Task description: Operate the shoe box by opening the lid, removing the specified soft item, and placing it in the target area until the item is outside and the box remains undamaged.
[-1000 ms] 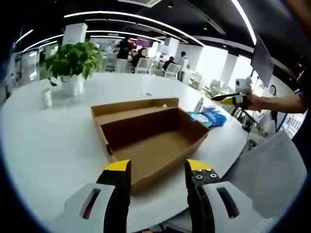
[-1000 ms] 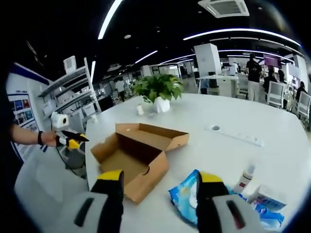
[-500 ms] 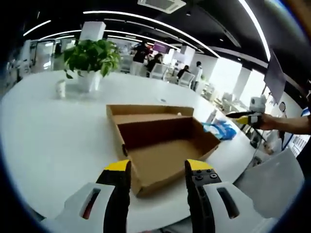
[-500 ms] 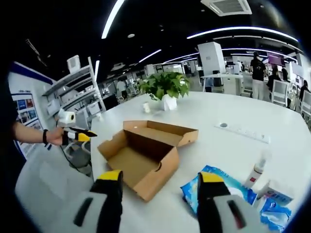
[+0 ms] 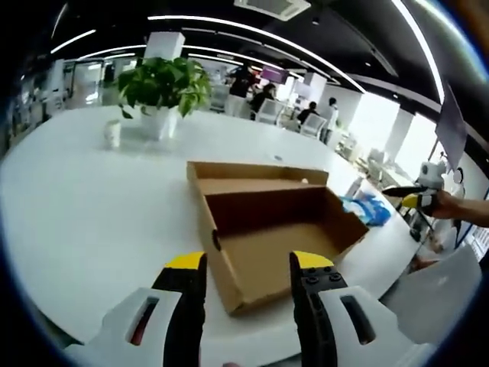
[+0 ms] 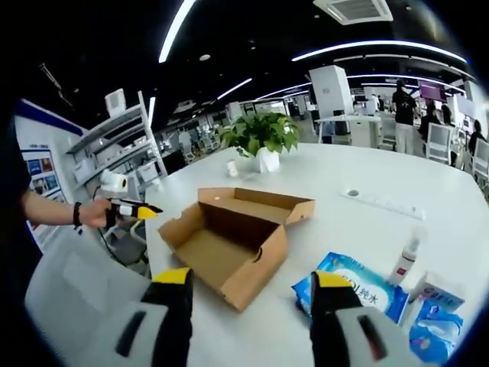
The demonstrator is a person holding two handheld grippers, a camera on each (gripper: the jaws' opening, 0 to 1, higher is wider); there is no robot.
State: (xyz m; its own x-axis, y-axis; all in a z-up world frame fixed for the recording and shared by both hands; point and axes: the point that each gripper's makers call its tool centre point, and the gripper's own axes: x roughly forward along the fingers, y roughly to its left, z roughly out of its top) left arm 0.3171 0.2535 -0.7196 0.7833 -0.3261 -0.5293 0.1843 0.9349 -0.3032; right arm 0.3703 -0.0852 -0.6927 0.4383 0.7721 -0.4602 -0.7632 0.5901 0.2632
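While both cameras have drifted, the shoe box [image 6: 229, 245] still lies open and emptied, the blue soft pack [image 6: 353, 287] on the table at its 4 o'clock; left gripper [image 5: 248, 264] and right gripper [image 6: 256, 279] gape, holding nothing, so the task looks essentially complete.

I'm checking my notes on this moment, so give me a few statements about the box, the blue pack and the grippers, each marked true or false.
1. The cardboard shoe box is open, with its lid folded back. True.
2. A blue soft pack lies inside the box. False: the box looks empty, and the blue pack lies on the white table beside it.
3. The right gripper is shut on the pack. False: its jaws stand apart with nothing between them.
4. A potted plant stands on the table beyond the box. True.
5. The left gripper is open and holds nothing. True.
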